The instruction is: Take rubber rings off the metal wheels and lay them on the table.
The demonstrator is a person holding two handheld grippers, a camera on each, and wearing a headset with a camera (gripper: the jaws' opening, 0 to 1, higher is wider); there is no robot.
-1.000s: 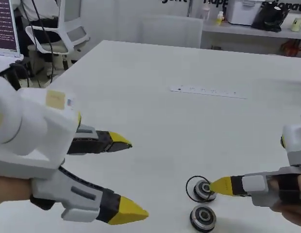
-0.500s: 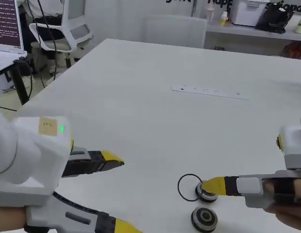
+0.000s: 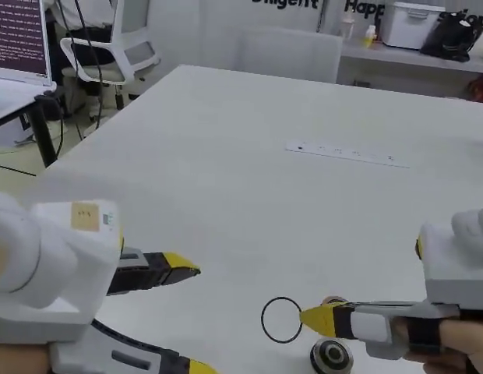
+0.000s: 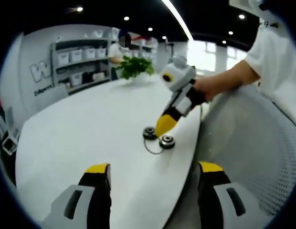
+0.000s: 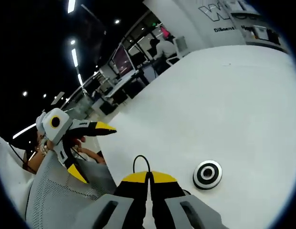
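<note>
Hiding one wheel point(image 3: 333, 299), right tongs point(image 5: 148, 174) pinch rubber ring point(image 3: 262, 319); left tongs point(image 4: 153, 167) wide, empty.

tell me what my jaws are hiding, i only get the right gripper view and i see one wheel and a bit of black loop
Observer: The loop is a whole ring. The head view shows it with nothing inside it, its edge at the right gripper's tip.
Operator: is there just the one wheel
Observer: No. The left gripper view shows two wheels, one beside the other, close by that tip.
Operator: where on the table are they
Observer: In the left gripper view they sit close to the table's edge.
</note>
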